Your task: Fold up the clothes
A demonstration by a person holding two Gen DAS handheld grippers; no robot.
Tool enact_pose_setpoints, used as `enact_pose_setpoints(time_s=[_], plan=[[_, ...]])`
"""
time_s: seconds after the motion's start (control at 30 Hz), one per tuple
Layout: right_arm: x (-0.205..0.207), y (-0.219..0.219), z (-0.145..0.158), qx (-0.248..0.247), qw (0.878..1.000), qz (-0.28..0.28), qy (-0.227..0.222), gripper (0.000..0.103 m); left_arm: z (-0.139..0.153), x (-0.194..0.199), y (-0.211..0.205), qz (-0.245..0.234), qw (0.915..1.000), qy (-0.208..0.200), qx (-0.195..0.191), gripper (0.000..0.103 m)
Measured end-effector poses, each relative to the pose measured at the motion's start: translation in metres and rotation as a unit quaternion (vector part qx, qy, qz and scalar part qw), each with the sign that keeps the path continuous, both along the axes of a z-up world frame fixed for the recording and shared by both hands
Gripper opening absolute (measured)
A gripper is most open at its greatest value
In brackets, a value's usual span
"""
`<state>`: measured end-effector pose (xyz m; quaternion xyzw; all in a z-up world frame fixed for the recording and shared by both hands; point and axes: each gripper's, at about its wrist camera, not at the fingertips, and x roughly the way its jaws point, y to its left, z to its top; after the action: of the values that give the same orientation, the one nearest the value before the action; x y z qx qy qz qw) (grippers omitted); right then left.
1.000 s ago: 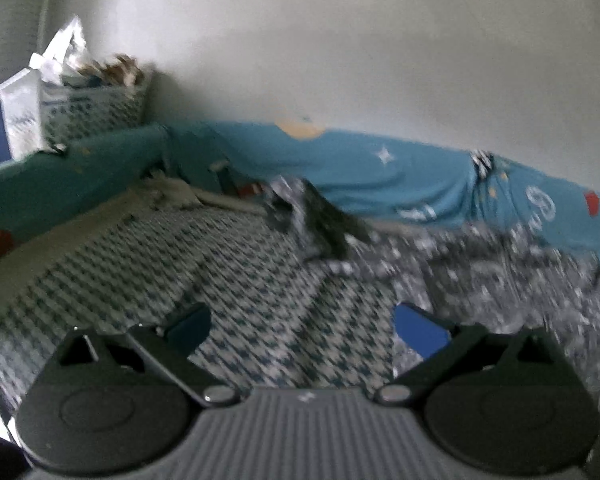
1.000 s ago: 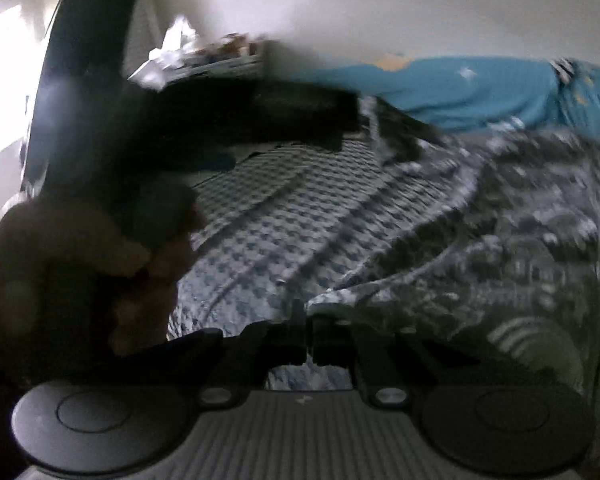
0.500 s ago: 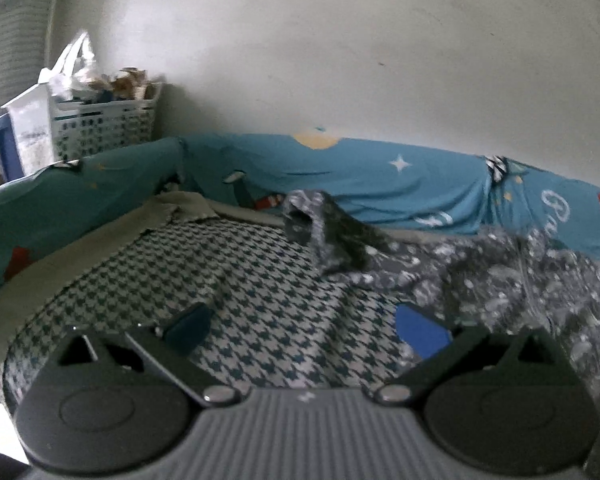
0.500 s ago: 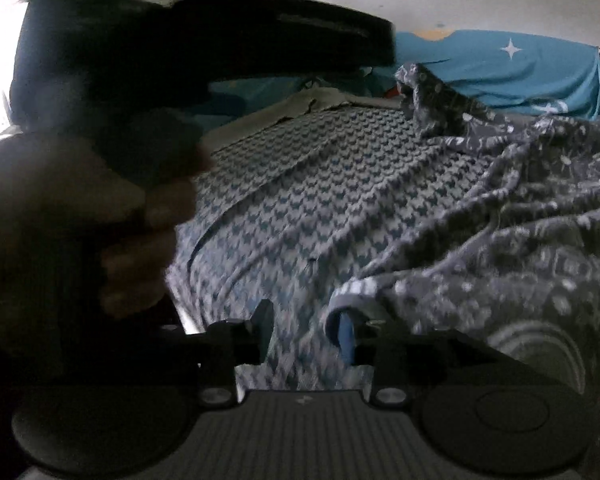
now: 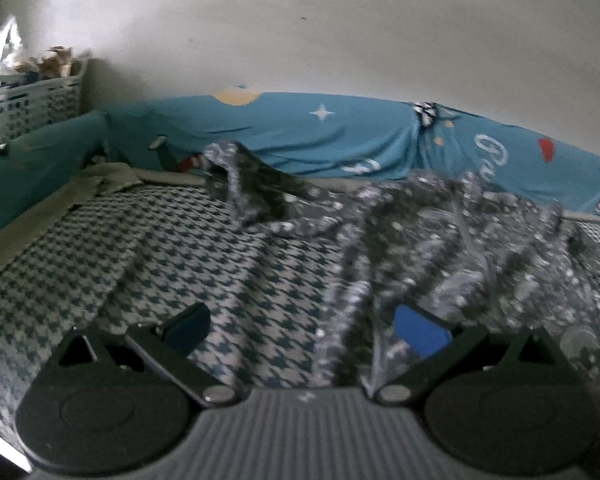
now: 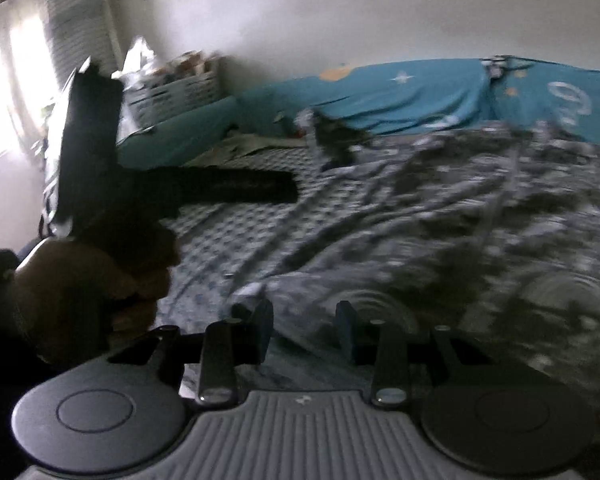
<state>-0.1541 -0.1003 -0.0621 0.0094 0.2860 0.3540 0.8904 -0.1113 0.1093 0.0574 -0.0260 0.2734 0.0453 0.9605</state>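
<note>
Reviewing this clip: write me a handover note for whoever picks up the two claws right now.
Left claw: open, empty, low over the houndstooth cover, by the garment's near edge.
Right claw: jaws parted, gripping nothing, over the garment's near hem.
Grey white-speckled garment: crumpled and unfolded on the bed, one sleeve-like end humped up near the blue star-print bumper.
Done: no fold is visible.
Left: probably regrasp the near edge with both claws, spread the garment flat, then fold.
</note>
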Motion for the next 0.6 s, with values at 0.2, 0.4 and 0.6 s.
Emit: enact_pose_setpoints(time_s=[0.2, 0.4, 0.6], plan=[[-0.015, -0.05, 0.002, -0.001, 0.997, -0.08, 0.007, 0.035, -0.003, -0.012, -0.021, -0.054, 0.9985, 0.009, 0.006, 0.103], [-0.029, -0.083, -0.006, -0.014, 0.991, -0.127, 0.032, 0.035, -0.012, -0.033, -0.043, -0.104, 0.9943, 0.021, 0.013, 0.103], [-0.03, -0.096, -0.018, -0.037, 0.987, -0.144, 0.057, 0.035, -0.019, -0.049, -0.058, -0.148, 0.9881, 0.041, 0.01, 0.103]])
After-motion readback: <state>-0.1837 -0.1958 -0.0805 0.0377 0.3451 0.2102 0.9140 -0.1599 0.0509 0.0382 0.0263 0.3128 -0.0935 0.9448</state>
